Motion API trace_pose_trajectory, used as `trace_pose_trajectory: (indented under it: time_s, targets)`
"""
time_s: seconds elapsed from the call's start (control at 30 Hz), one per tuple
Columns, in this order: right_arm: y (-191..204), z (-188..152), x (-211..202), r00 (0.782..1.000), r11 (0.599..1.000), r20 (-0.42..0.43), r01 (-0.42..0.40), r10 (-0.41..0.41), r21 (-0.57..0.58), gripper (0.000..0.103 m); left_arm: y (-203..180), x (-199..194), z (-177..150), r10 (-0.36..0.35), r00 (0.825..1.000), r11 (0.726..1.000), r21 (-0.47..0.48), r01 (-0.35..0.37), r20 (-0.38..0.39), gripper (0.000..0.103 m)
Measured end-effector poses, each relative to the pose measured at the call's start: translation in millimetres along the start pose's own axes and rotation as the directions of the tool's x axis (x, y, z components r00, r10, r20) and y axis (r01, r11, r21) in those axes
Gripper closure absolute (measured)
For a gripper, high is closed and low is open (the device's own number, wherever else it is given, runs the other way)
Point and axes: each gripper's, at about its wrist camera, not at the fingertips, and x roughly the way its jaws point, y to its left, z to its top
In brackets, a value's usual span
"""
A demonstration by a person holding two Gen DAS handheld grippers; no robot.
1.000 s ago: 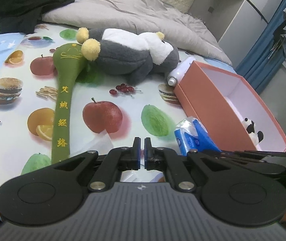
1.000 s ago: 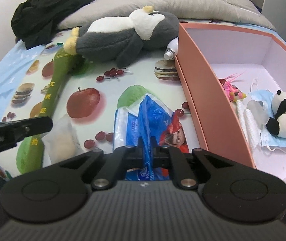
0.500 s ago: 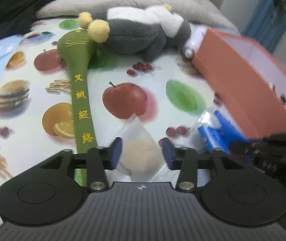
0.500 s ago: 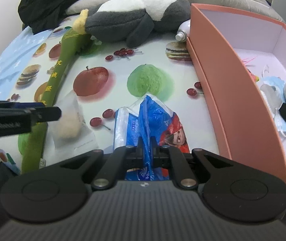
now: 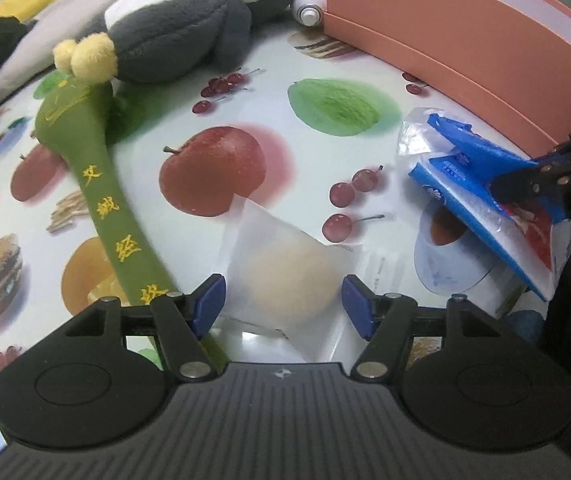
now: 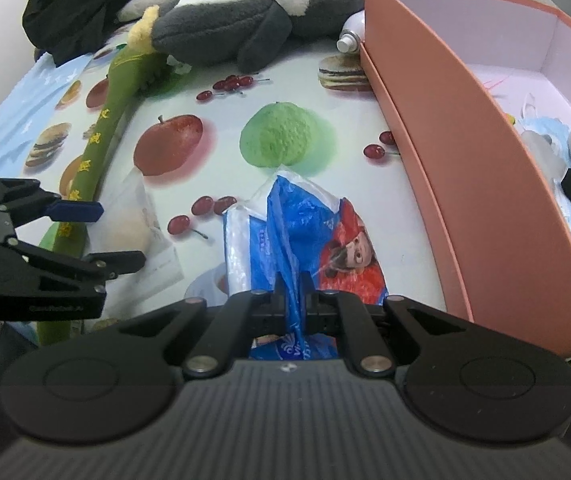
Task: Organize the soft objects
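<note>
Frosted plastic sleeve with a pale puff [image 5: 289, 276] is bracketed on the fruit-print sheet [image 5: 269, 92].

The left gripper [image 5: 283, 302] is spread wide around it, nothing yet pinched, presumably so the soft bulge fits between the pads. The right gripper [image 6: 290, 292] is clamped on the blue tissue pack [image 6: 305, 232], held beside the orange box [image 6: 437, 128], likely its destination.

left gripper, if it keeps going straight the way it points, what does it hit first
Most likely the clear bag with the beige puff, which sits right between the open fingers of the left gripper. Depth is hard to judge, but nothing else lies nearer.
</note>
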Motion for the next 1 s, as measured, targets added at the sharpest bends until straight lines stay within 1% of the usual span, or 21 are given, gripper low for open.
trace_pose_trajectory:
  time_s: [0.07,0.17,0.27,0.3,0.43,0.57,0.77,0.87,1.0]
  targets:
    - [1,0,2,1.0,1.0,-0.004,0.0,0.0,-0.005,0.095,1,2,-1,-0.021,1.0,1.0,-0.008,0.021,-0.002,0.033]
    - [1,2,4,1.0,1.0,-0.007,-0.003,0.003,-0.007,0.095,0,3,-2,-0.03,1.0,0.999,-0.017,0.03,-0.001,0.035]
    - [1,3,3,1.0,1.0,-0.004,-0.005,0.005,-0.009,0.095,0,3,-4,-0.041,0.999,0.998,-0.047,0.042,0.005,0.04]
    - [1,3,3,1.0,1.0,-0.003,-0.005,0.005,-0.008,0.095,1,3,-5,-0.049,0.999,0.997,-0.057,0.049,0.009,0.044]
    - [1,4,-1,1.0,1.0,0.0,-0.006,0.006,-0.006,0.095,-2,0,-8,-0.039,0.999,0.995,-0.094,0.041,0.023,0.049]
    - [2,5,-8,1.0,1.0,0.02,-0.004,0.004,-0.012,0.095,-4,-5,-10,-0.028,0.999,0.988,-0.153,0.033,0.033,0.051]
    - [2,7,-21,0.999,1.0,0.054,-0.002,0.003,-0.016,0.095,-6,-16,-16,-0.031,0.999,0.965,-0.259,0.042,0.045,0.053]
    - [1,7,-27,0.998,1.0,0.069,-0.002,0.003,-0.009,0.095,-5,-22,-18,-0.039,0.998,0.943,-0.327,0.055,0.057,0.053]
    - [-2,9,-37,0.996,1.0,0.093,-0.003,0.003,-0.002,0.095,-5,-36,-16,-0.037,0.996,0.922,-0.382,0.067,0.086,0.053]
